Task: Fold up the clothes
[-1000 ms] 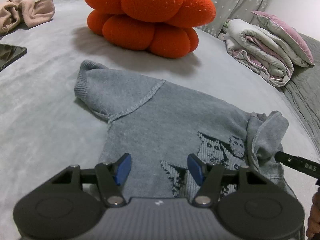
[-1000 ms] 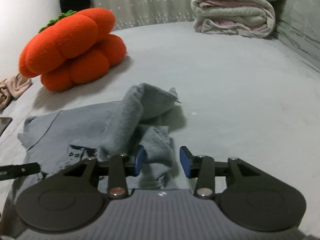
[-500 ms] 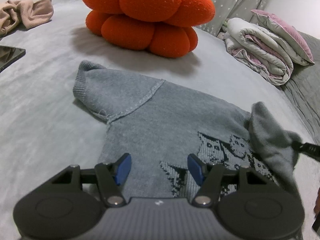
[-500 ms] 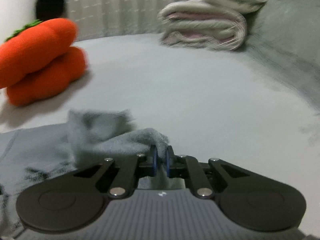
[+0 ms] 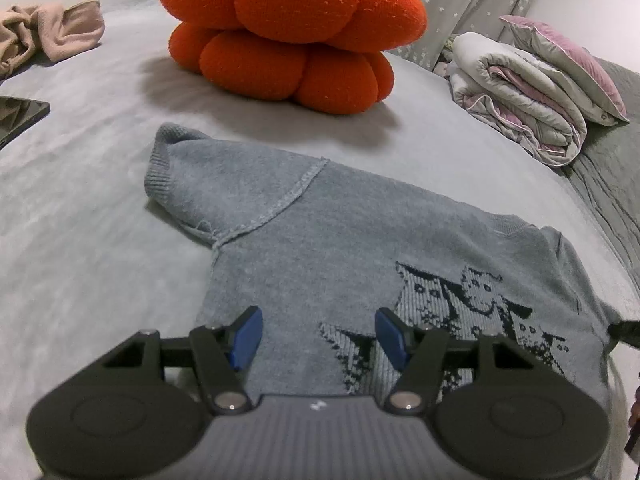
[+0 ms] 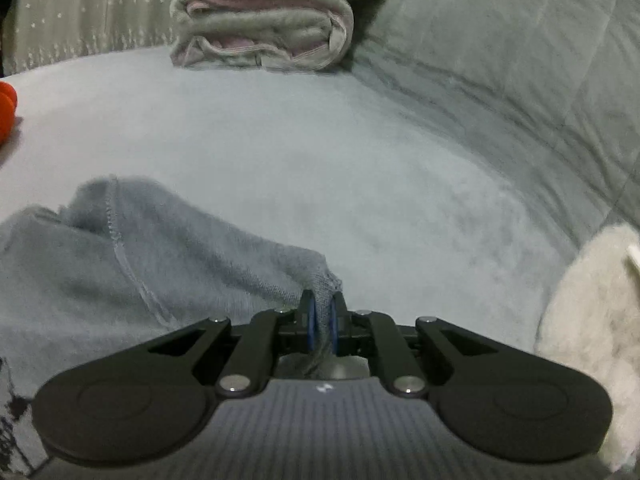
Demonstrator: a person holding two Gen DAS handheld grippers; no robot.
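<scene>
Right sleeve, earlier bunched, now drawn flat: right hand-held gripper (image 6: 322, 322) pinches cuff of grey knitted cat-motif sweater (image 5: 340, 248) on bed (image 5: 80, 240). Left hand-held gripper (image 5: 316, 334) spread, hem below. Keep pull low, gentle.

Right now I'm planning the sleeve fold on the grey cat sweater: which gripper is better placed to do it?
Right. The right gripper is shut on the sweater sleeve's edge, pulled out flat. The left gripper hovers open over the hem, holding nothing.
</scene>
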